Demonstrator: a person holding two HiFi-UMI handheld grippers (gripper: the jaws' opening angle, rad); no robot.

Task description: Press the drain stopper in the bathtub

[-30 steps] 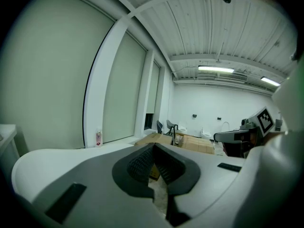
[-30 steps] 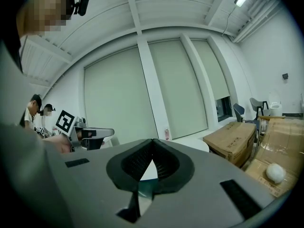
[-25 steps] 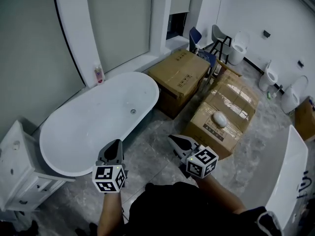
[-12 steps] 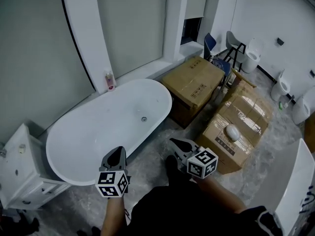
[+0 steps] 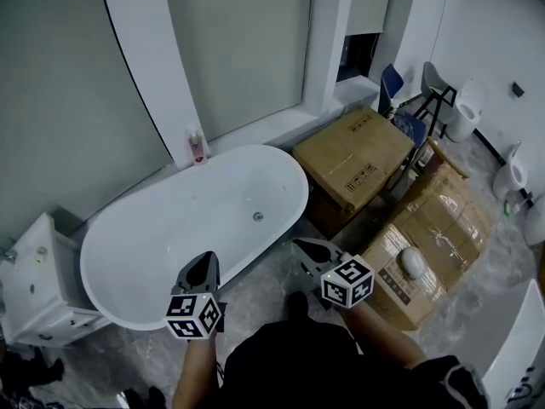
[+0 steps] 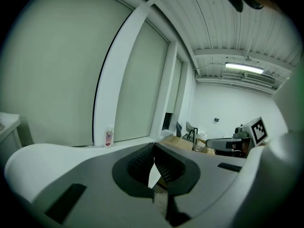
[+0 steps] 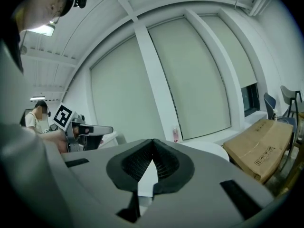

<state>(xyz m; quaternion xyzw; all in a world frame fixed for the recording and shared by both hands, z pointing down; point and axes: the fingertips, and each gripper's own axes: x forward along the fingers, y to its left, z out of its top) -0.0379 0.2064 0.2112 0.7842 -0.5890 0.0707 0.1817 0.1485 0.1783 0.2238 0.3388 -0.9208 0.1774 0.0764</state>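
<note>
Both the left gripper (image 5: 202, 269) and the right gripper (image 5: 305, 247) are closed tip to tip on nothing, held over the floor (image 5: 264, 284) at 6 o'clock, just outside the tub (image 5: 162, 237), whose stopper (image 5: 258, 216) lies toward its 2 o'clock end, apart from both.

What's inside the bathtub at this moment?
Only the drain stopper shows inside the bathtub, toward its right end. The left gripper covers a small part of the near side.
</note>
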